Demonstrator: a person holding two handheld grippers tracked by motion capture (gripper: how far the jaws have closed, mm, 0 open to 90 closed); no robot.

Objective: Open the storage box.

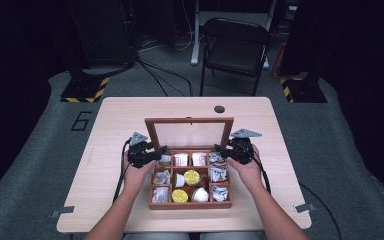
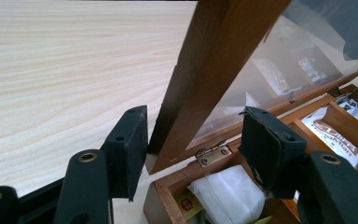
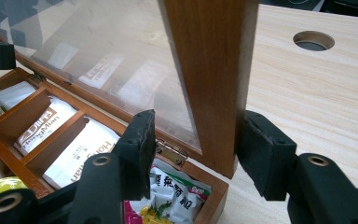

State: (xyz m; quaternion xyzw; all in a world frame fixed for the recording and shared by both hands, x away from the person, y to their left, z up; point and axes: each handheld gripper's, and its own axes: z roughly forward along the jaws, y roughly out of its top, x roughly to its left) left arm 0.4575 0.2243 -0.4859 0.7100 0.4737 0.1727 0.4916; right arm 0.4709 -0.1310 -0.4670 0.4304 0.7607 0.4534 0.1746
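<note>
A wooden box (image 1: 190, 205) with several compartments sits at the table's near middle. Its glass-paned lid (image 1: 189, 120) stands upright at the back. Inside lie white sachets (image 1: 181, 159), foil packets and yellow-topped cups (image 1: 191, 176). My left gripper (image 1: 161, 150) is at the lid's left side. Its jaws straddle the lid's wooden frame (image 2: 200, 84) near the hinge (image 2: 213, 155), with gaps beside both pads, so it is open. My right gripper (image 1: 220, 149) straddles the lid's right frame (image 3: 214, 84) the same way. Its inner pad stands off the glass, so it too is open.
The pale wooden table (image 1: 120, 130) has a round cable hole (image 1: 219, 109) behind the box. Bare tabletop lies to both sides. A black folding chair (image 1: 235, 47) and stands with cables are on the floor beyond the table's far edge.
</note>
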